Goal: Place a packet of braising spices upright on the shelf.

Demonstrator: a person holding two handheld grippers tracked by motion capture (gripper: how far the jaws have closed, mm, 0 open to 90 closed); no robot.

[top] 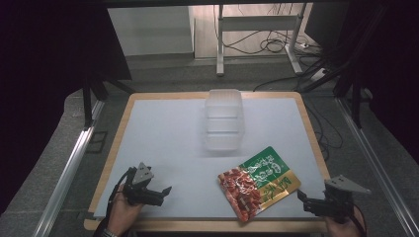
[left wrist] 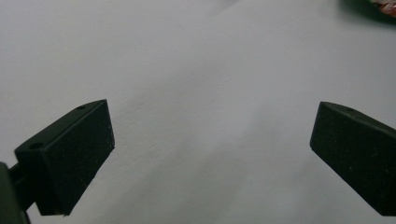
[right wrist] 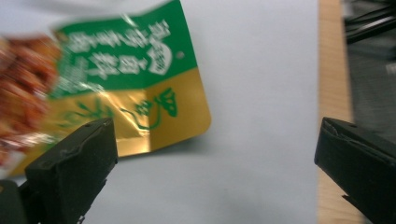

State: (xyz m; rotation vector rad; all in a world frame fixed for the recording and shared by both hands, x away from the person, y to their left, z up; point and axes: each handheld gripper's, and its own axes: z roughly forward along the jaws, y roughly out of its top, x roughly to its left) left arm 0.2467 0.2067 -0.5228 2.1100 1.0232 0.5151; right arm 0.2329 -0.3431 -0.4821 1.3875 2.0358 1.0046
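A green, gold and red snack packet (top: 258,180) lies flat on the white table mat near the front right. In the right gripper view the packet (right wrist: 116,88) lies just ahead of the left jaw, its gold corner nearest. My right gripper (top: 302,196) hovers at the table's front right corner, open, holding nothing. My left gripper (top: 167,190) rests at the front left, open, over bare mat (left wrist: 201,93). A sliver of the packet (left wrist: 385,4) shows at the top right of the left gripper view.
A stack of clear plastic containers (top: 224,120) stands at the back centre of the mat. The wooden table edge (right wrist: 332,93) runs along the right. Cables (top: 267,44) and a metal frame lie on the floor behind the table.
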